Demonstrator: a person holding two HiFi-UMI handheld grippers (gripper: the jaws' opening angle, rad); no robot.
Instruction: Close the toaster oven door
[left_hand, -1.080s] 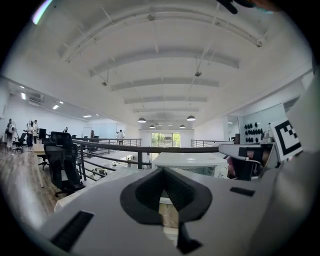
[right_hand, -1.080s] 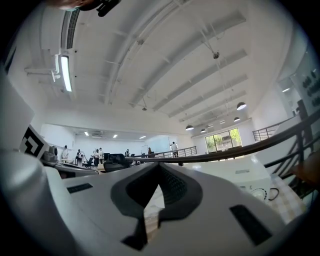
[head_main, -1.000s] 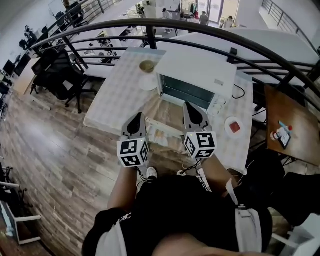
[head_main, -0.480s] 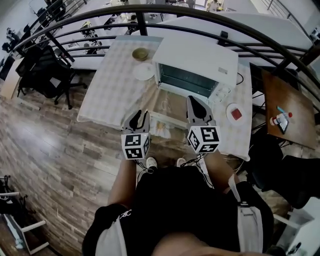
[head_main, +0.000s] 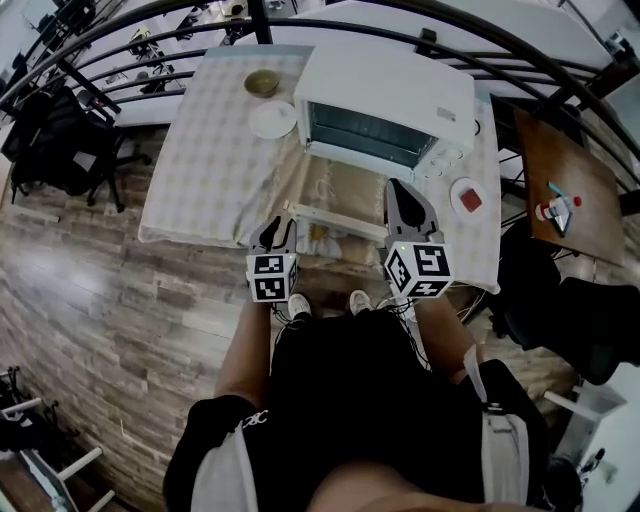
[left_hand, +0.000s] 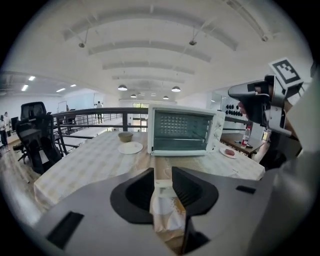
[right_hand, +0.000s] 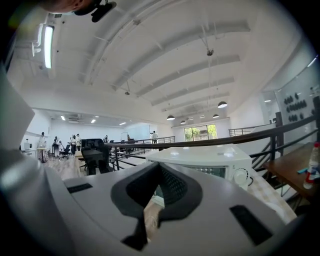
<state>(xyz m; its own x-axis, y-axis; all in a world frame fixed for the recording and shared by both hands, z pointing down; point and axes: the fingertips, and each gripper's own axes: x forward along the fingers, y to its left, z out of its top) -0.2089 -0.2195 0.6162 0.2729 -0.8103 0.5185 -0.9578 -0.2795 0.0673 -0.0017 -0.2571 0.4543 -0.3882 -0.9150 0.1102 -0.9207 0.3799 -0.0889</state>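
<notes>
With the toaster oven door lying open just ahead, the left gripper is opening its jaws on nothing and the right gripper holds its jaws together, seemingly poised to lift it shut.

both forearms are held forward and down from the torso, with a gripper carried in each hand. the left gripper is held nearer the body; its jaws are being opened, a clear gap is seen between them and nothing is pressed by the pads. the right gripper is held further forward, its jaw tips brought together
</notes>
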